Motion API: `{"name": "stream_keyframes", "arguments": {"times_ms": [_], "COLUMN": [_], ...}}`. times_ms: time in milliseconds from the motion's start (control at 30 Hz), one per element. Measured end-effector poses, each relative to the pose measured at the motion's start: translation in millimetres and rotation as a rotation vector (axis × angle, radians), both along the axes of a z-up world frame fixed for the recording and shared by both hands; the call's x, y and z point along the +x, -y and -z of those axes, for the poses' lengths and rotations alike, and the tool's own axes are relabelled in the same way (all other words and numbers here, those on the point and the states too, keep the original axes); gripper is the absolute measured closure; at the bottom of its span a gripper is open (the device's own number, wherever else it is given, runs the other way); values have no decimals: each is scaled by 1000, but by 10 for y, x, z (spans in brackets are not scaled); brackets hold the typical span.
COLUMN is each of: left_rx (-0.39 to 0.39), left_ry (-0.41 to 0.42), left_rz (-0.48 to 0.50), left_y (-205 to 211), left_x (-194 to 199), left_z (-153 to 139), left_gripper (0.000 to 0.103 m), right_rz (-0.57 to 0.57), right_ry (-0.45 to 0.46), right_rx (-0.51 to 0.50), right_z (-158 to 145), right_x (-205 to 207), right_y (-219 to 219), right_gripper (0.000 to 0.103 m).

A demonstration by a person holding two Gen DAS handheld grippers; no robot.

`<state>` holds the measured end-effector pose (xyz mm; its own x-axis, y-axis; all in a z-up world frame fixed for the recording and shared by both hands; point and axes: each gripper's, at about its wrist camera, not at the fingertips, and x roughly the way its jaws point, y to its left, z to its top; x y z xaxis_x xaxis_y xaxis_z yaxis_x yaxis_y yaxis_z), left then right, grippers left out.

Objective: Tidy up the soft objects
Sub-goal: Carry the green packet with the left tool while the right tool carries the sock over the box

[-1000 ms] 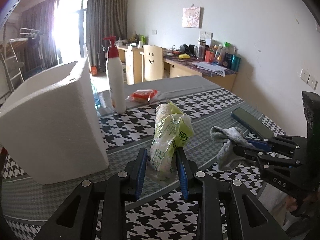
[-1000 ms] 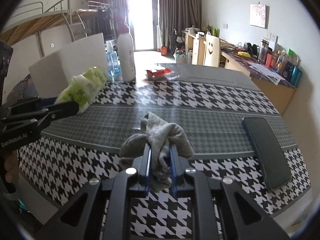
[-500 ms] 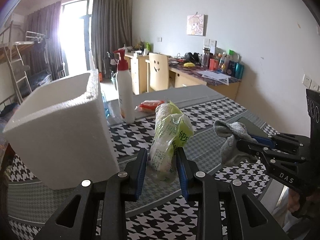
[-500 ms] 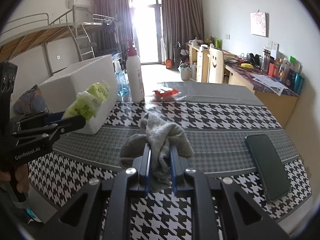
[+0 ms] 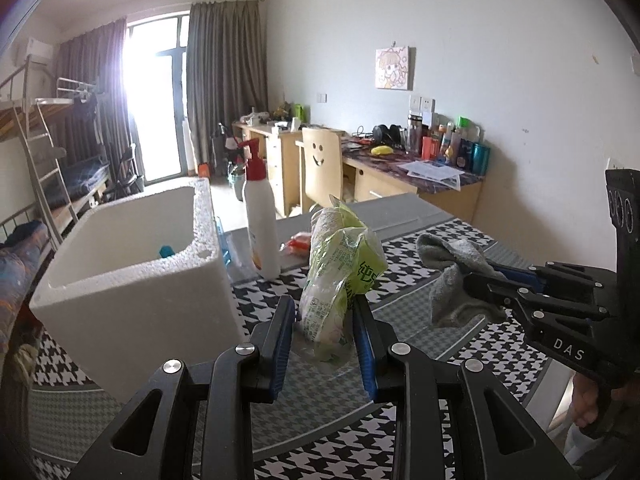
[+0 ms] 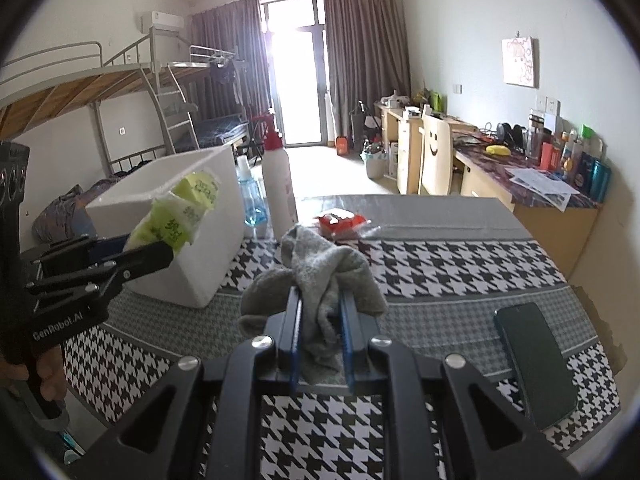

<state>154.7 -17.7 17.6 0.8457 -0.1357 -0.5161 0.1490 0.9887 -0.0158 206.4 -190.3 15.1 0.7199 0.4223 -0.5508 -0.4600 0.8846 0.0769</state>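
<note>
My left gripper is shut on a green and white plastic tissue pack and holds it above the table, just right of an open white foam box. The pack and left gripper also show in the right wrist view. My right gripper is shut on a crumpled grey cloth, held above the houndstooth tablecloth. The cloth and right gripper show at the right of the left wrist view. A small blue thing lies inside the box.
A tall white pump bottle with a red top and a clear blue bottle stand behind the box. A red packet lies mid-table. A dark phone lies at the table's right. Desks and a chair stand beyond.
Both grippers have risen with their loads. The foam box's open top and inside now show from above, and more of the room appears.
</note>
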Motion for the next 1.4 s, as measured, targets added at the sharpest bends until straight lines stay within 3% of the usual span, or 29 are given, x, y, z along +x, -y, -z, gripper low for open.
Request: {"name": "stream_keyframes", "arguments": {"times_ms": [1400], "left_rx": [5], "left_ry": [117], "left_rz": [-69], "left_y": [-243], "left_x": [107], "left_z": [-466], "left_gripper": [72], "right_rz": [-51], "right_ry": [96], "right_rx": [37], "right_z": [-544], "right_x": [276], "right_y": [-311], "right_gripper": [83]}}
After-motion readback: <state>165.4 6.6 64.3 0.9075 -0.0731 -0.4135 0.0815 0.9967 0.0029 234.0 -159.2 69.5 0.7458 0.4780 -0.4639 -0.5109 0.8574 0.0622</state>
